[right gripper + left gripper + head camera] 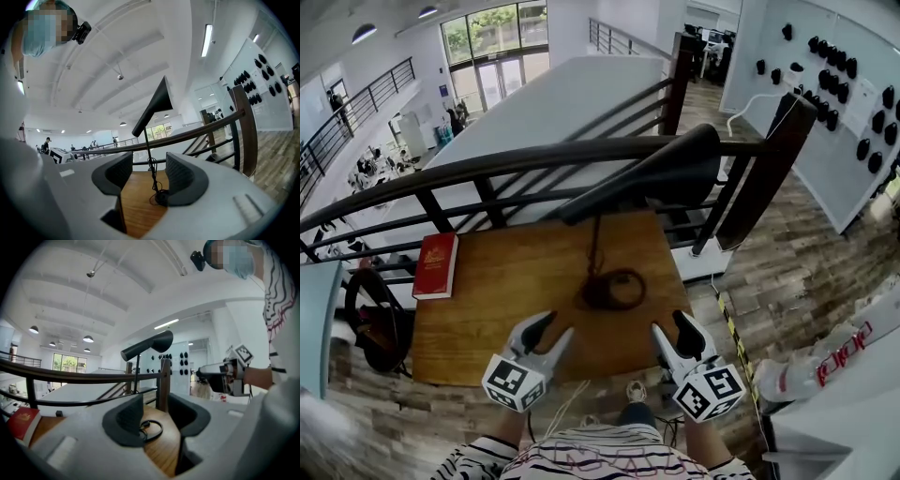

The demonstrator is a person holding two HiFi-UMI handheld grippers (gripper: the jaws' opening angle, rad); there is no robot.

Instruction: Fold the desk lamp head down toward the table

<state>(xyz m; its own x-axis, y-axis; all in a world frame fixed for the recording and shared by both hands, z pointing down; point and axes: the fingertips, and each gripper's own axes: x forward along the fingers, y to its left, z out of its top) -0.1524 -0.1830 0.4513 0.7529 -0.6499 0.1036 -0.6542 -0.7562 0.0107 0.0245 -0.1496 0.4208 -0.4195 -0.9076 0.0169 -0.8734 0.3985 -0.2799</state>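
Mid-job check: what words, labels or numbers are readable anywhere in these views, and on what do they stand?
Nothing reads clearly.
red book: gold print on the cover, too small to read.
white object on the floor at the right: red lettering, too blurred to read.
Cubes on the left gripper and right gripper: black-and-white square markers only, no words.
desk lamp: no label visible.

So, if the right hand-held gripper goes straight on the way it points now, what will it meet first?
Probably the desk lamp: its thin stem and base show in the gap between the open jaws of the right hand-held gripper, with only bare table before them. Depth is hard to judge.
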